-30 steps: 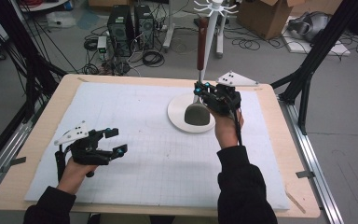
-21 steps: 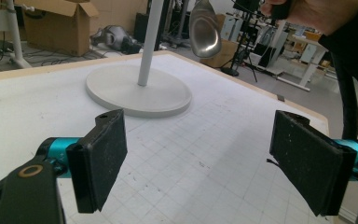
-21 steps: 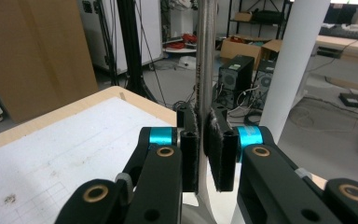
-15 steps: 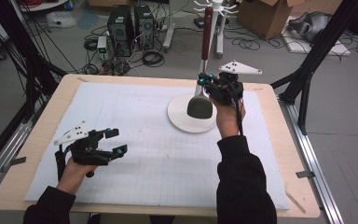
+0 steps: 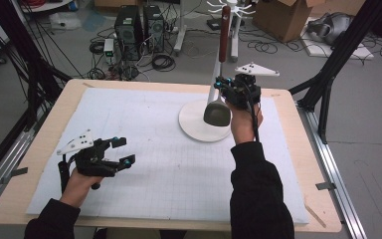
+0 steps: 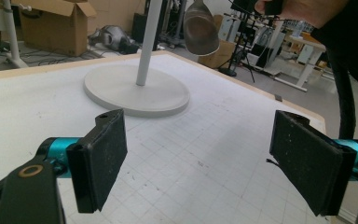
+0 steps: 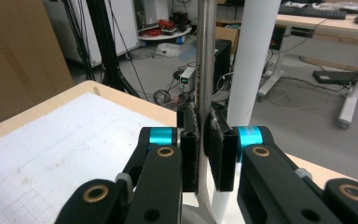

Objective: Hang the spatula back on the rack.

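Metal ladle clamped in right gripper jaws, above stand's base edge.

My two hand-held grippers, black with teal trim

My left gripper and right gripper have black frames, teal collars, brass-ringed screws, rough black pads, grey three-cornered top plates and black cables; both my sleeves are black.

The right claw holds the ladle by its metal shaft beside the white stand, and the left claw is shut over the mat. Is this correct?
Not quite. The left claw is open: the left gripper view shows its pads wide apart with nothing between them. The rest holds: the right claw grips the ladle by its metal shaft beside the white stand.
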A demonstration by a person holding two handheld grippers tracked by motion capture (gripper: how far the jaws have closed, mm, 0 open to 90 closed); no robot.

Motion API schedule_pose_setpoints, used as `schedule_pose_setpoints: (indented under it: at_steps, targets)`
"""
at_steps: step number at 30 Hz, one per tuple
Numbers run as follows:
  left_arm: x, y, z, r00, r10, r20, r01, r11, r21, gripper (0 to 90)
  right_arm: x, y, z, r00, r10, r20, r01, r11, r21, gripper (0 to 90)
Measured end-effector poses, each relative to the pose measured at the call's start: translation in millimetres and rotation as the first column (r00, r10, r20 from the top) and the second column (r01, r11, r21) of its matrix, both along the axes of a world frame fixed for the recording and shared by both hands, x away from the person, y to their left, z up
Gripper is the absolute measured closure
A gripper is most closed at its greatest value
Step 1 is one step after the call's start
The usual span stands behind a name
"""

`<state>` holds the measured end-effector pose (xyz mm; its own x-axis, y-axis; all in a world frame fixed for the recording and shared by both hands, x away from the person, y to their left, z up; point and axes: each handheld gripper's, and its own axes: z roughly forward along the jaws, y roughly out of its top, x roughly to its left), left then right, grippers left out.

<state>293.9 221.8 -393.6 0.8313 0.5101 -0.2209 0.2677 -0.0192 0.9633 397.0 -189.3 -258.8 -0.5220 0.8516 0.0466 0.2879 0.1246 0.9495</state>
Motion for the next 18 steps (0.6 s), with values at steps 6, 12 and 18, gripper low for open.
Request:
schedule_pose_setpoints:
  at_steps: [6,12,18]
  targets:
    - [-0.3,0.1,-0.4,1.0000,0.006,-0.004,-0.006,1.0000,-0.008,19.2,1.3,-0.7,-3.2,1.0000,-0.005,-0.003,0.005,1.0000,-0.006,84.0]
    - [1.0,2.4,-1.5,0.9999,0.012,-0.003,-0.012,0.9999,-0.011,19.1,-3.2,-3.7,-8.2,0.9994,-0.012,0.032,0.011,0.9999,0.010,70.3]
    - [3.7,5.0,-2.4,0.9993,0.036,0.007,-0.036,0.9992,-0.017,19.0,-20.2,-20.3,-16.2,0.9970,-0.022,0.073,0.018,0.9984,0.053,48.4]
